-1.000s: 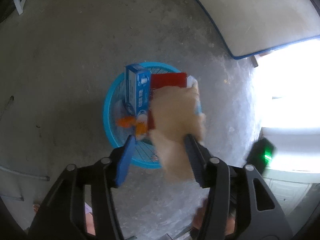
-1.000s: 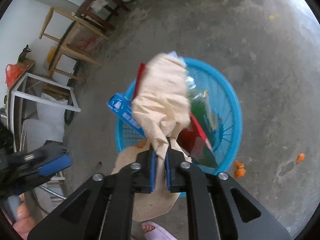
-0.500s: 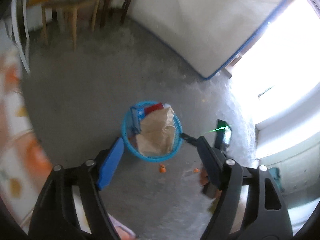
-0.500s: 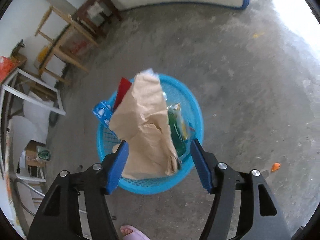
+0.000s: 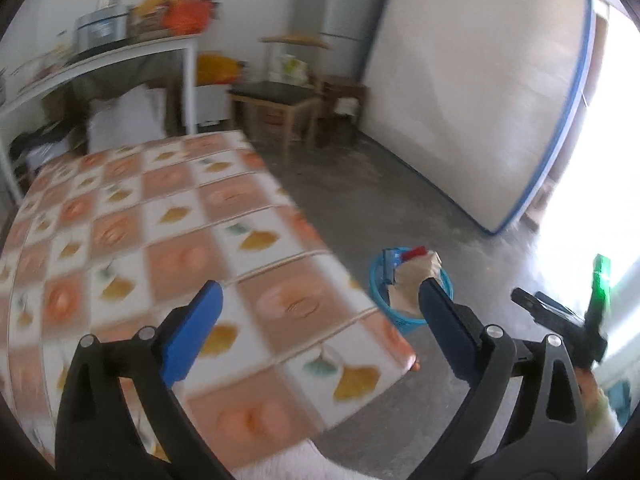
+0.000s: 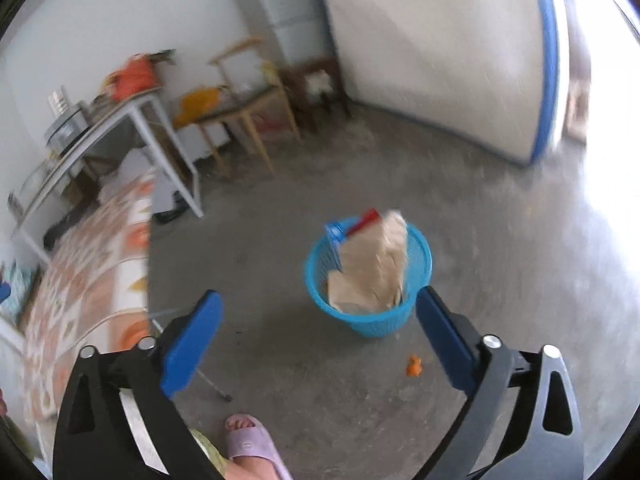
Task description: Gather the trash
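A blue plastic basket (image 6: 372,324) stands on the concrete floor. A crumpled brown paper bag (image 6: 376,268), a blue carton (image 6: 334,236) and a red box (image 6: 362,220) stick out of it. The basket also shows in the left wrist view (image 5: 404,322), past the table corner. My right gripper (image 6: 318,336) is open and empty, raised above and in front of the basket. My left gripper (image 5: 320,328) is open and empty, held over the table with the tiled orange cloth (image 5: 160,248). The right gripper body shows at the right of the left wrist view (image 5: 560,320).
A small orange scrap (image 6: 415,365) lies on the floor near the basket. A white mattress (image 5: 472,92) leans on the far wall. Wooden chairs (image 5: 280,104) and a white metal table (image 6: 132,128) stand at the back. A foot in a lilac slipper (image 6: 250,444) is below.
Both grippers have lifted up and back from the basket, and the views now tilt up to the room. The right gripper let go of the brown paper bag, which now rests in the basket.
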Tool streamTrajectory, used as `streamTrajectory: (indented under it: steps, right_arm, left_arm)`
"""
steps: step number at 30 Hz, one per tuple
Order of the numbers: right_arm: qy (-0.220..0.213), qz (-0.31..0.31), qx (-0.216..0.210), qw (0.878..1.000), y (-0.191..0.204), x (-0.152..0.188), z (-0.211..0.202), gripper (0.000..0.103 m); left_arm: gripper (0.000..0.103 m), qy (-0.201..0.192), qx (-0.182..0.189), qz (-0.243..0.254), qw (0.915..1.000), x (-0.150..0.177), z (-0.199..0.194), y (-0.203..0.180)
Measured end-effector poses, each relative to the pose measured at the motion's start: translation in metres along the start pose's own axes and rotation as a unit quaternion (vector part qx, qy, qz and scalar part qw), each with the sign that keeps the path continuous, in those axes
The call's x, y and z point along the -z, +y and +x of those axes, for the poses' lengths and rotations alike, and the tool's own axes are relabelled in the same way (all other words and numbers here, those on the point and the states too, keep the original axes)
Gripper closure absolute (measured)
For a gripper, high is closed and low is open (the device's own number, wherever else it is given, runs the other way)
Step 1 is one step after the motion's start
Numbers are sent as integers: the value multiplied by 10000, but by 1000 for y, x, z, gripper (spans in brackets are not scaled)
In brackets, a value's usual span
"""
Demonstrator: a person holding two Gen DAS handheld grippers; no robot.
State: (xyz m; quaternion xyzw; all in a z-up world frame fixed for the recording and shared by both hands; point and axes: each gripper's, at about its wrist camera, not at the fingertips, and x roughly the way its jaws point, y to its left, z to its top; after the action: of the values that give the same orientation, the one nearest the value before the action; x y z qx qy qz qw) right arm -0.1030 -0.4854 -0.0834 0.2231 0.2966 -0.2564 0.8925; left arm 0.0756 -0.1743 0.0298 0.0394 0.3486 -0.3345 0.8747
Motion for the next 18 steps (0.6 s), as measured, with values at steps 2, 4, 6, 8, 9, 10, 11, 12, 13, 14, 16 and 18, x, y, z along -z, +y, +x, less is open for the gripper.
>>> streamTrajectory:
  steps: [2,4,6,8,9,10,11,12,13,14,16,18]
  right_arm:
    - [-121,-238,131,9996,22,-1,-18,6]
    - [-225,-317,152,9991,39,-2,-36,6]
    - [-400,-373,229,9982,56,-3,-56,6]
    - [-565,-446,338,9968,69,-1,-73,6]
    - [-580,-505,392,9963,75,0,-78,6]
    - [-578,-562,437,9958,82,2,-83,6]
    - [-577,-577,400,9959,87,2,-86,6]
    - [-609,-583,283,9960,91,2,-91,6]
    - [-636,-592,198,9960,96,4,-97,6]
    - [-643,-618,137,9959,100,5,-100,6]
    - [-616,-663,60,9959,107,7,-105,6]
    - [-566,-646,-8,9963,113,8,-107,6]
  left_arm:
    - [8,-40,-89,-190,9998,9,-15,11]
    - [8,-1,-346,-316,9989,18,-26,17]
    - [8,95,-757,-323,9966,27,-37,20]
    - [8,79,-1057,-297,9939,38,-49,21]
    - [8,23,-1287,-265,9913,42,-56,22]
    - [9,-24,-1461,-241,9890,45,-61,22]
    - [8,-59,-1570,-225,9873,46,-61,21]
    - [8,-107,-1658,-204,9859,48,-65,21]
    - [8,-141,-1708,-181,9850,51,-69,23]
    - [8,-133,-1753,-172,9843,53,-72,24]
    - [8,-85,-1779,-166,9839,53,-77,23]
    - [8,-30,-1712,-230,9850,53,-80,24]
